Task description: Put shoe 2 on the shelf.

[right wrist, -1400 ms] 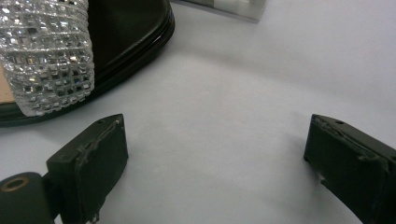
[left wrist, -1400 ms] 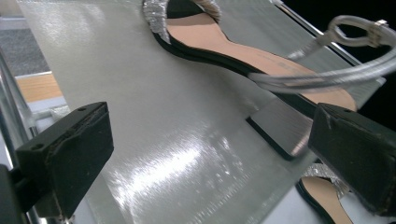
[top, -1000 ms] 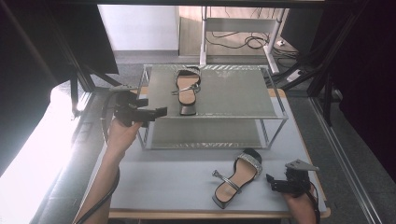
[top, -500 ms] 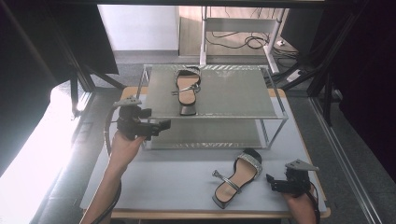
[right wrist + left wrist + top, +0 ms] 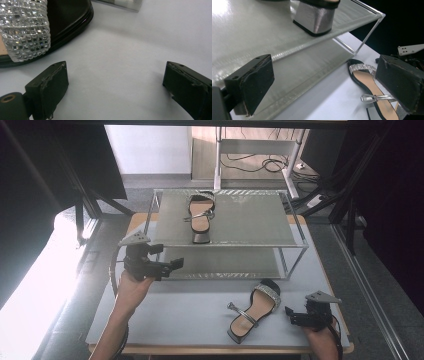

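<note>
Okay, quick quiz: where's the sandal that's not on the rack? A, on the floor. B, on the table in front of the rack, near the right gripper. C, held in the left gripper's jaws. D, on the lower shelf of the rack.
B: the sandal lies on the table in front of the rack, just left of the open right gripper.

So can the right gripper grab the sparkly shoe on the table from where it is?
Probably yes. The right gripper is open, right beside the sandal on the table, with only bare tabletop between them.
</note>
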Tool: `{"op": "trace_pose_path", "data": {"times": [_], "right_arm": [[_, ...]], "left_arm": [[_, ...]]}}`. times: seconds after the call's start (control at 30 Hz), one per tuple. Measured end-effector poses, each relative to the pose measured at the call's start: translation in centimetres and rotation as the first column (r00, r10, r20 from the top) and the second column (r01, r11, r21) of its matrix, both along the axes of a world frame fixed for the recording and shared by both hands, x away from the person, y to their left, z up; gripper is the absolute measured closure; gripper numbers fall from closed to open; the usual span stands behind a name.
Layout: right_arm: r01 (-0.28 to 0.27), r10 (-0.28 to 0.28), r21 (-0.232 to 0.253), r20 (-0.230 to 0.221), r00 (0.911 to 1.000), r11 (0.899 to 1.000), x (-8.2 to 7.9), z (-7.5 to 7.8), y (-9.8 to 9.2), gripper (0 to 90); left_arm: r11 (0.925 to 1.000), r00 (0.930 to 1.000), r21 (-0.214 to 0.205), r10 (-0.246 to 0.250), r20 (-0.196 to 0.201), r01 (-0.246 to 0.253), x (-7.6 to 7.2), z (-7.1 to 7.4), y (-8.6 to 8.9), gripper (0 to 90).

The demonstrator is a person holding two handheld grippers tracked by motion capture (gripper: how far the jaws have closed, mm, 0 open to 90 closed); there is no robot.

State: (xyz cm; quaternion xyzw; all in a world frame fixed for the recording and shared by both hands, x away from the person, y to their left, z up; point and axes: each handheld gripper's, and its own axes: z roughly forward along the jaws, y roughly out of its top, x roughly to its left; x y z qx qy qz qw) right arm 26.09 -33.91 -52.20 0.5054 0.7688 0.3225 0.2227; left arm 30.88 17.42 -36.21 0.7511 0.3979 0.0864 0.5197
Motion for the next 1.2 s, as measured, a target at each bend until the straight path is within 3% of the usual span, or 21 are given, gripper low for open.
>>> {"op": "trace_pose_path", "data": {"times": [0.27,0.67,1.2], "right_arm": [[0.001,-0.001,0.003,-0.002,1.0000,1.000,0.0,0.0,0.0,5.6],[-0.001,0.001,0.004,-0.005,1.0000,1.000,0.0,0.0,0.0,5.5],[-0.029,0.029,0.007,-0.002,0.9996,1.000,0.2,0.3,0.1,2.7]], "left_arm": [[1.0000,0.9998,0.005,-0.004,-0.019,0.004,-0.4,-1.7,-0.1,1.9],[0.9985,0.9999,0.053,0.012,-0.011,-0.011,-1.3,-4.3,-0.5,1.9],[0.9894,0.9995,0.144,0.022,-0.024,-0.019,-2.5,-9.6,-1.4,0.2]]}}
